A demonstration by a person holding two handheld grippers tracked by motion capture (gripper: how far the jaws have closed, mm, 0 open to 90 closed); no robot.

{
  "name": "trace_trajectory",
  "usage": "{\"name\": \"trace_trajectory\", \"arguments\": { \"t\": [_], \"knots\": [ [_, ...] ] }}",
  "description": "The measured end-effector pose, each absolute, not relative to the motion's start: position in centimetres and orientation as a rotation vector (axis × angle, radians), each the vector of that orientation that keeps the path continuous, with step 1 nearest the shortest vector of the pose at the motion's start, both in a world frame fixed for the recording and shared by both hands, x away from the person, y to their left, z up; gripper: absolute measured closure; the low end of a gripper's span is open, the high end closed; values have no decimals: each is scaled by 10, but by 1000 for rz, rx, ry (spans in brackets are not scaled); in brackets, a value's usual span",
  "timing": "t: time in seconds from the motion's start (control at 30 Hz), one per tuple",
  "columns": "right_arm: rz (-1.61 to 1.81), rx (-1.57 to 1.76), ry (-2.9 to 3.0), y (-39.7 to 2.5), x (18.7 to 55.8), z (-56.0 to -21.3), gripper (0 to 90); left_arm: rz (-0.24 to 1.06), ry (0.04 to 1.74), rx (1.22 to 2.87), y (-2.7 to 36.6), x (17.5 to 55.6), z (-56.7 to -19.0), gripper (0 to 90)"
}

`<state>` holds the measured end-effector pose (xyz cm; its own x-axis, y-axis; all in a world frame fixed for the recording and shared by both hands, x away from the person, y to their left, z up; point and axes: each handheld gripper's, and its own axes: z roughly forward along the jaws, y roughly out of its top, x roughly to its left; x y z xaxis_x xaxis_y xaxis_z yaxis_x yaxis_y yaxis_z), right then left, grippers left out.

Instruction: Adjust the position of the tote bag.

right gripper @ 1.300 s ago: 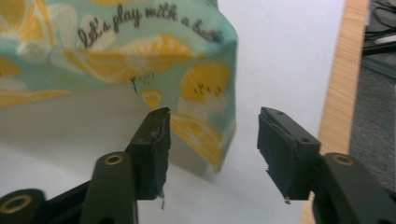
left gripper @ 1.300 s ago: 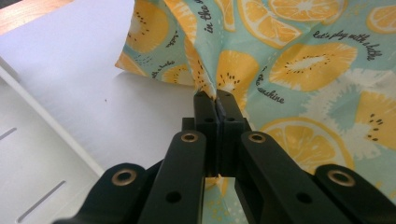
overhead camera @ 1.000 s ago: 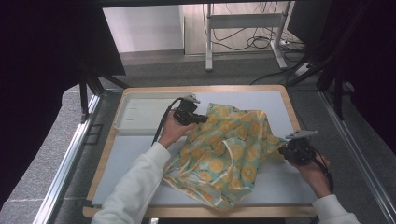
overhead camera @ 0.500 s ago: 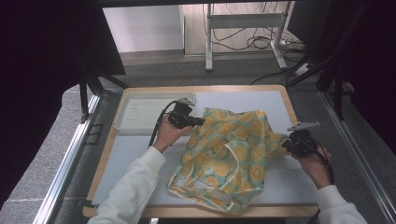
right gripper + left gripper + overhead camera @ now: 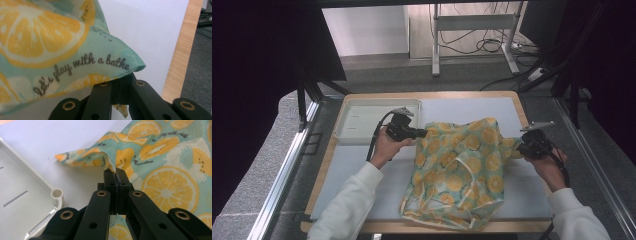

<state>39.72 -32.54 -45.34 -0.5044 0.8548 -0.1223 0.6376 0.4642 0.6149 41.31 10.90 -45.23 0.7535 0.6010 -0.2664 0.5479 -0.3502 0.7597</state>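
A teal cloth [image 5: 457,170] printed with orange and lemon slices lies on the white mat, held up along its far edge between both grippers. My left gripper [image 5: 421,133] is shut on the cloth's far left corner; in the left gripper view the jaws [image 5: 115,173] pinch a fold of the cloth [image 5: 162,157]. My right gripper [image 5: 519,147] is shut on the right corner. In the right gripper view the cloth [image 5: 62,45], with the words "let's play with a bathe", drapes over the jaw tips [image 5: 120,81] and hides them.
A shallow white tray [image 5: 357,127] sits at the far left of the table, just left of my left gripper; its corner [image 5: 57,193] lies close to the jaws. The wooden table edge [image 5: 180,55] runs near my right gripper. Bare white mat [image 5: 472,106] lies beyond the cloth.
The grippers have drawn apart, the left one leftward and the right one away from the person. The cloth is stretched wider and flatter between them.
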Motion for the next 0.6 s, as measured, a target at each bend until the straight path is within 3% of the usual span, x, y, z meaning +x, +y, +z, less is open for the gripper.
{"name": "trace_trajectory", "arguments": {
  "t": [0.6],
  "knots": [
    [648, 1288, 2307, -312, 456, -452, 891, 43, 806, 2016, 110, 374, -458, 900]
  ]
}}
